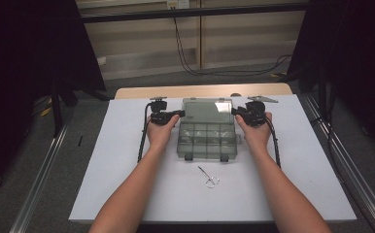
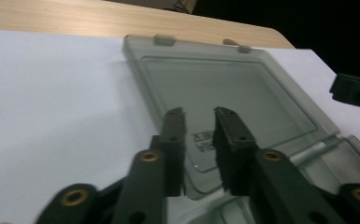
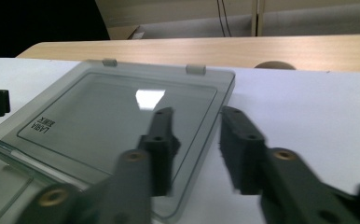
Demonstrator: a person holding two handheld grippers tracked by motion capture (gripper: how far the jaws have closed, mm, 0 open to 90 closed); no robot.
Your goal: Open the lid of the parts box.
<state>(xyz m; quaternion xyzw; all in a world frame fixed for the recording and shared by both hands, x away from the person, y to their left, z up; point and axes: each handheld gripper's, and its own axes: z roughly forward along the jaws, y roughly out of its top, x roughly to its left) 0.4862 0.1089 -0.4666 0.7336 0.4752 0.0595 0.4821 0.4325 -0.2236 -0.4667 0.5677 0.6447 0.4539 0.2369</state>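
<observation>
A smoky clear compartment box (image 1: 207, 141) lies open on the white table cover (image 1: 117, 160), its lid (image 1: 207, 108) folded flat toward the far side. My left gripper (image 1: 179, 113) is at the lid's left edge and my right gripper (image 1: 235, 111) at its right edge. In the left gripper view the jaws (image 2: 200, 114) stand apart over the lid (image 2: 225, 88), with its near corner showing between them. In the right gripper view the gripper (image 3: 197, 114) is open too, and the lid's (image 3: 122, 112) side edge runs into the gap. Neither pair of pads presses on it.
A small pair of metal scissors or forceps (image 1: 209, 178) lies in front of the box. Bare wooden tabletop (image 1: 200, 91) shows beyond the white cover. Black cables trail along both forearms. Dark curtains and metal rails flank the table.
</observation>
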